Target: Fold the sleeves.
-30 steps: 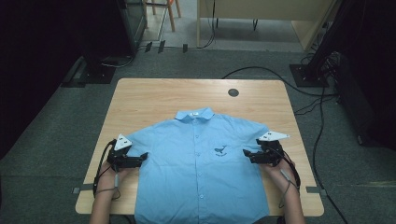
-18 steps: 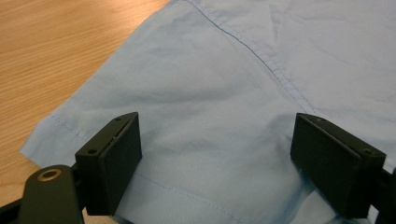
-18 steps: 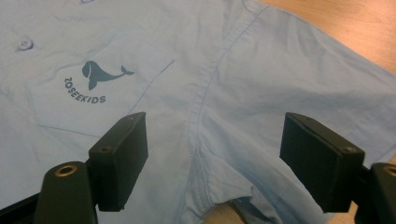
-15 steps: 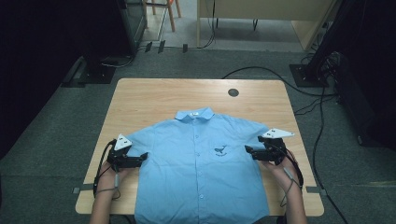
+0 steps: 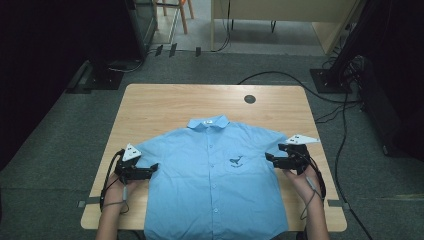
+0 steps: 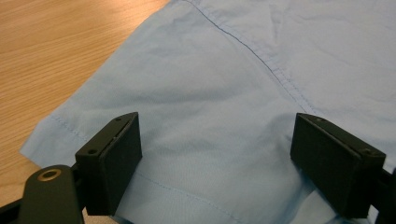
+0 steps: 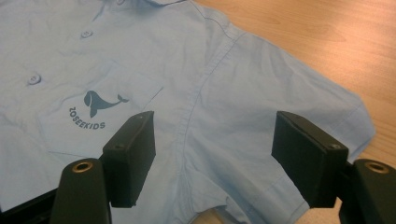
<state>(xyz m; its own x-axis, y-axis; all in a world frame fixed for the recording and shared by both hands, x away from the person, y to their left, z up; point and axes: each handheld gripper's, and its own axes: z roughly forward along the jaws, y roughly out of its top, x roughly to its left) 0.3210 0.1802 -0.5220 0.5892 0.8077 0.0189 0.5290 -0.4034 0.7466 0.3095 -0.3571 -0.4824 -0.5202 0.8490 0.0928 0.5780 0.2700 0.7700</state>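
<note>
A light blue short-sleeved cotton shirt (image 5: 215,180) with a buttoned front is laid flat, face up, on the near half of a pale wooden rectangular table (image 5: 165,105), its collar turned toward the far edge and its hem reaching the near edge. A small dark whale print (image 7: 100,102) with lettering beneath it is seen on the chest pocket. The left gripper (image 5: 152,167) is held level at the shirt's left sleeve (image 6: 154,98), its black jaws spread wide with the sleeve cloth and its stitched hem seen between them; no pad is pressed on the fabric, so nothing is gripped. The right gripper (image 5: 269,158) is held level at the opposite sleeve (image 7: 280,88), beside the armpit seam; its jaws have just been closing a little, yet they are set well apart, with cloth between them and no pad closed on it. A person's forearms are brought in from the near edge. A round dark grommet (image 5: 250,99) is set in the tabletop well beyond the collar.
</note>
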